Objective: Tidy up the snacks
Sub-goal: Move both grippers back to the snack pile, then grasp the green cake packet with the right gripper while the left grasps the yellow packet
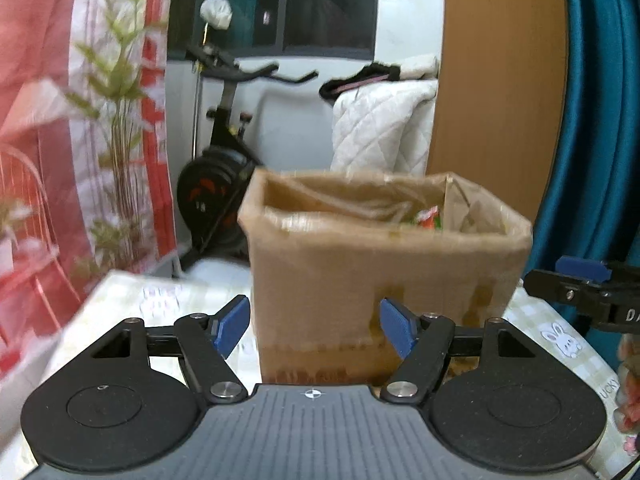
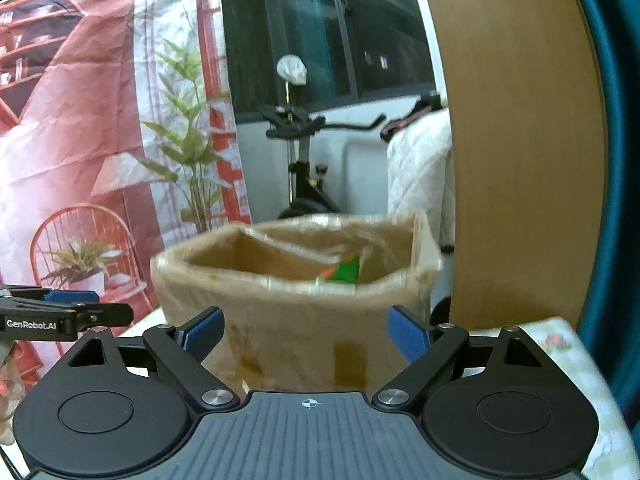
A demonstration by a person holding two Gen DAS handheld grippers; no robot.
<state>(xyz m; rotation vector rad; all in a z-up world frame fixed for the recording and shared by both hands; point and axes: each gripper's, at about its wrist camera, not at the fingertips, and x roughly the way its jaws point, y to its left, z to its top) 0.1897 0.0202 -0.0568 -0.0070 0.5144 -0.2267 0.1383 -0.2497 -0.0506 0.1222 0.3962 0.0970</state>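
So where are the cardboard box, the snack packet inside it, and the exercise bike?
cardboard box [image 1: 360,280]: left wrist view, front wall.
snack packet [image 2: 346,270]: right wrist view, green corner.
exercise bike [image 1: 216,184]: left wrist view, flywheel.

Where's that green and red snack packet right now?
The snack packet sits inside the open cardboard box, toward its back right corner. The box stands on the table straight ahead in both wrist views.

the box [image 1: 360,280] looks like matt brown cardboard with glossy tape strips. the left gripper [image 1: 314,328] has matt black plastic arms, ribbed blue pads and shiny metal pivots. the desk [image 1: 560,336] wears a soft printed cloth. the panel [image 2: 520,160] is smooth wood grain.
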